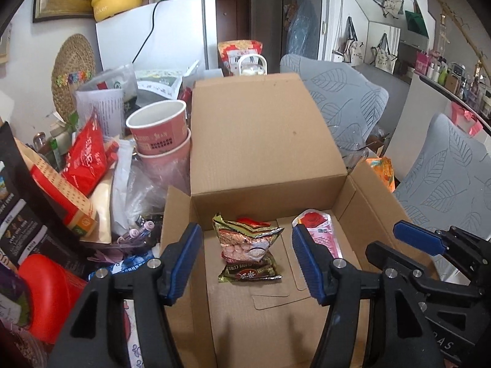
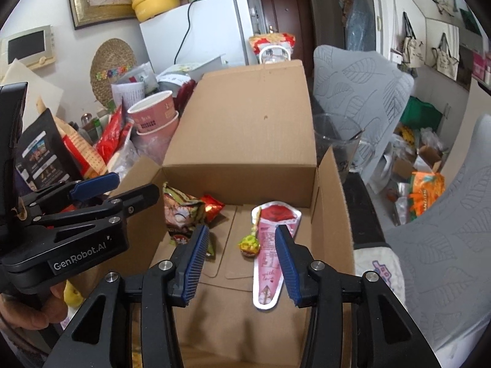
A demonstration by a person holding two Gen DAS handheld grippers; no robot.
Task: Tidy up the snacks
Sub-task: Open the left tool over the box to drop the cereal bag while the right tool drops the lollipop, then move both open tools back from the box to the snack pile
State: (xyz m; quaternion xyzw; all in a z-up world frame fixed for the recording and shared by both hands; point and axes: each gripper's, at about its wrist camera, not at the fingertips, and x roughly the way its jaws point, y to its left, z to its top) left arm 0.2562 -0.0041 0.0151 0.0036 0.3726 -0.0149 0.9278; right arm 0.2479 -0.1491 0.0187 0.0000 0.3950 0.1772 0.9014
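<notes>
The cardboard box (image 1: pixel 346 202) lies open. On its floor: 1 snack packet (image 1: pixel 248 248) at left, 1 cone-shaped pink packet (image 2: pixel 270 251) at right, 1 lollipop (image 2: pixel 249 243) touching it. Left gripper (image 1: pixel 245 260) and right gripper (image 2: pixel 242 263) hover above the box, jaws parted, empty.

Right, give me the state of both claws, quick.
Left claw: open, holding nothing, above the cardboard box.
Right claw: open, holding nothing, above the same box.
</notes>
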